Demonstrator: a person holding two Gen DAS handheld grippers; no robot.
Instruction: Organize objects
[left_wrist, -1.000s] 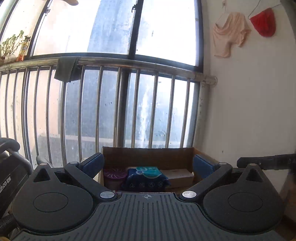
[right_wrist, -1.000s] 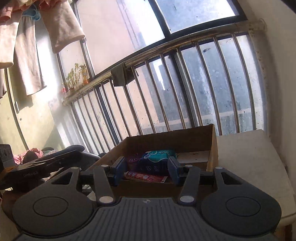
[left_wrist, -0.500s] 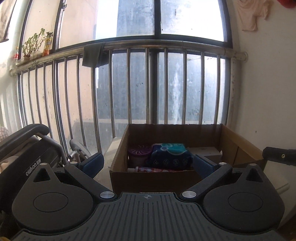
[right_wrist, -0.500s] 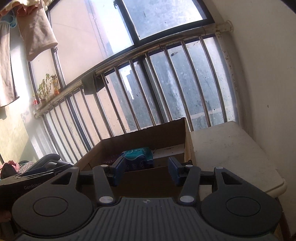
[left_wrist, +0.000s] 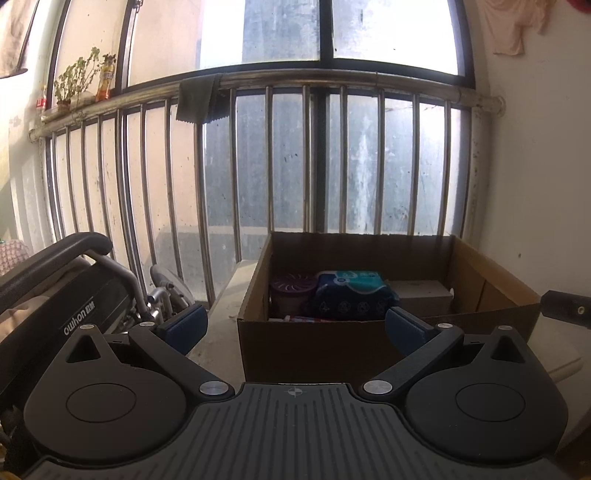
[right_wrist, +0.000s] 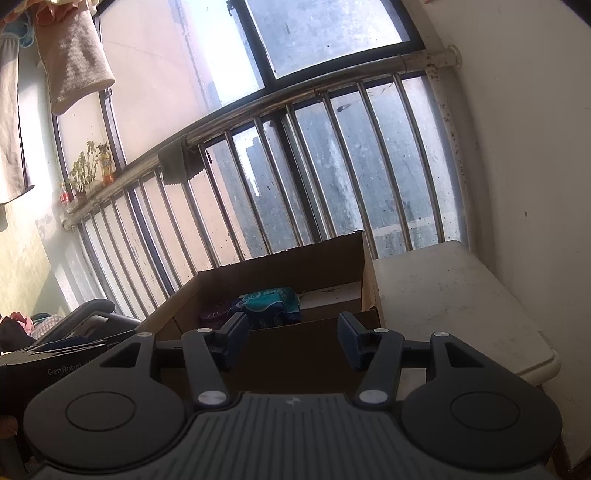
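Left gripper (left_wrist: 295, 325): the jaws stand wide apart with nothing between them. Its blue pads (left_wrist: 186, 325) frame the near wall of the cardboard box (left_wrist: 314, 347) without touching it.

Right gripper (right_wrist: 293, 338): the jaws are partly open and empty, and they have just been opening a little further. They sit just short of the box's near wall, pointing slightly downward toward it.

The cardboard box is open-topped and rests on a white tabletop (right_wrist: 454, 295), beside the metal railing (left_wrist: 310, 155). The right-hand part of the tabletop, next to the wall, is bare.

Box contents, as seen from the left wrist view:
- a blue and teal tissue pack (left_wrist: 351, 295), roughly central;
- a round purple container (left_wrist: 291, 291) with a slotted lid, touching the pack on its left;
- a white carton (left_wrist: 421, 291) to the right of the pack, against the back wall;
- a red tube (left_wrist: 306, 318) lying flat in front, largely hidden by the near wall.

To the left of the box stands a black wheelchair (left_wrist: 74, 295) marked "owhon". A dark cloth (left_wrist: 197, 98) hangs over the top rail. Potted plants (left_wrist: 79, 79) stand on the sill at far left, and a pale garment (left_wrist: 508, 27) hangs on the right wall.
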